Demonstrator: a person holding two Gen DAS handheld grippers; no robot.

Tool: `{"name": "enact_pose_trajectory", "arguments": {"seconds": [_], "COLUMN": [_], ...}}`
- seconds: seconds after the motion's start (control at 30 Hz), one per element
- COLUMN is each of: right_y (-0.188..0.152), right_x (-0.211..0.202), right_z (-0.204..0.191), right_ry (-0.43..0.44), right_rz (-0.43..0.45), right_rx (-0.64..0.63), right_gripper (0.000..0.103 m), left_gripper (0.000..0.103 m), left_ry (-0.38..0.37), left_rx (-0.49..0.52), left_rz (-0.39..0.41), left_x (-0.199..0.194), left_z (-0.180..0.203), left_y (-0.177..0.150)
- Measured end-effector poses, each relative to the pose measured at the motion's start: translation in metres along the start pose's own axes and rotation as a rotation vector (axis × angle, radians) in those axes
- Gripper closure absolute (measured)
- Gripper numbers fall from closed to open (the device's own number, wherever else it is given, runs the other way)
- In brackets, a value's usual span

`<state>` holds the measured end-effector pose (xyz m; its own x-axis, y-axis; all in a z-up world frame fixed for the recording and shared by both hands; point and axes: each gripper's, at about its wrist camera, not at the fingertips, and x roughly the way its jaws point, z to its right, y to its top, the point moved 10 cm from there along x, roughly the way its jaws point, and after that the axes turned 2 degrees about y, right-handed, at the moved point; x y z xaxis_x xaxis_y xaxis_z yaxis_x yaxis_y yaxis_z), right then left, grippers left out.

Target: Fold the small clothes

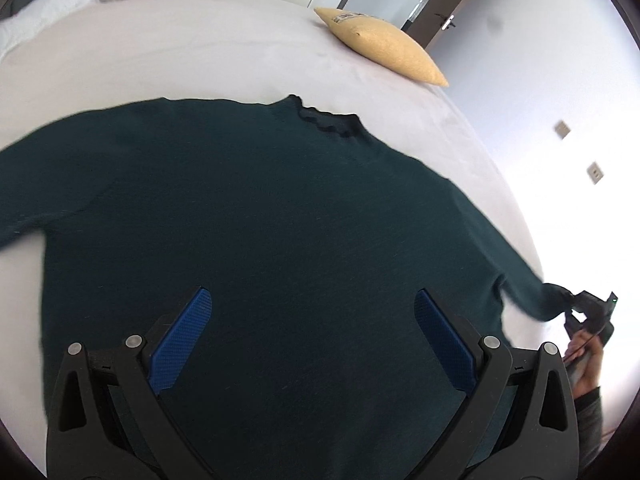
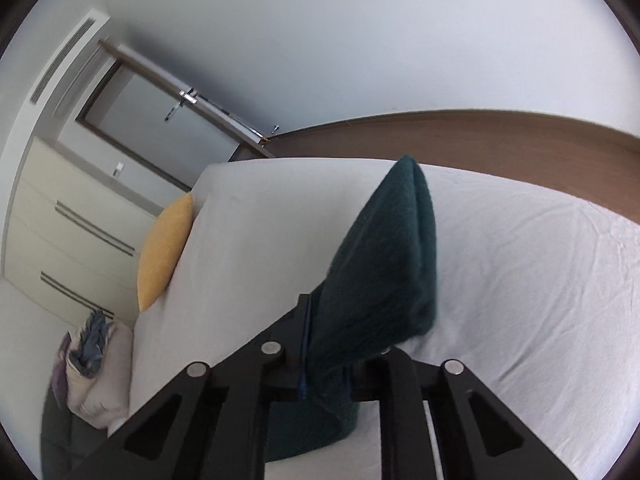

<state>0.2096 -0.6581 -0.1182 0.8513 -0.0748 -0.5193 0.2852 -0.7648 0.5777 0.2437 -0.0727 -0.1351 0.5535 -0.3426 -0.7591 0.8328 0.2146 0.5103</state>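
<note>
Two claws work one dark green sweater (image 1: 260,208) spread flat on the bed (image 1: 180,60); the left claw (image 1: 312,320) hovers wide at lower centre; the right claw (image 1: 576,304) pinches the sleeve cuff (image 2: 384,272) at the right edge; next, likely, folding that sleeve across the body.

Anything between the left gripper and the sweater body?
Nothing visible. The left gripper hangs open directly over the dark green sweater, spread flat on the bed. The yellow pillow lies beyond the collar.
</note>
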Motion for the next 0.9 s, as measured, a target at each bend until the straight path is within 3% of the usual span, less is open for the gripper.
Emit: {"name": "enact_pose_trajectory", "arguments": {"seconds": [0.13, 0.23, 0.37, 0.53, 0.67, 0.73, 0.9], "right_y": [-0.048, -0.117, -0.213, -0.28, -0.303, -0.309, -0.325], "right_x": [0.018, 0.026, 0.03, 0.05, 0.062, 0.061, 0.067], "right_z": [-0.11, -0.197, -0.264, -0.279, -0.282, -0.277, -0.275], "right_ry": [0.072, 0.163, 0.244, 0.229, 0.206, 0.198, 0.189], "right_rz": [-0.072, -0.143, -0.216, -0.283, -0.319, -0.334, -0.387], "right_rx": [-0.269, -0.497, -0.713, -0.804, -0.851, -0.875, -0.896], "right_gripper": [0.091, 0.092, 0.093, 0.093, 0.093, 0.093, 0.089], "left_gripper": [0.0, 0.0, 0.0, 0.0, 0.0, 0.0, 0.0], "left_ry": [-0.071, -0.16, -0.3, -0.484, -0.546, -0.561, -0.486], "left_rx": [-0.017, -0.043, -0.089, -0.238, -0.295, -0.307, -0.237], "left_rz": [-0.007, -0.032, -0.139, -0.257, -0.267, -0.281, -0.42], "left_x": [0.012, 0.019, 0.04, 0.066, 0.076, 0.082, 0.121], "left_z": [0.017, 0.033, 0.056, 0.071, 0.076, 0.08, 0.084], "left_y": [0.017, 0.032, 0.043, 0.054, 0.067, 0.071, 0.05]}}
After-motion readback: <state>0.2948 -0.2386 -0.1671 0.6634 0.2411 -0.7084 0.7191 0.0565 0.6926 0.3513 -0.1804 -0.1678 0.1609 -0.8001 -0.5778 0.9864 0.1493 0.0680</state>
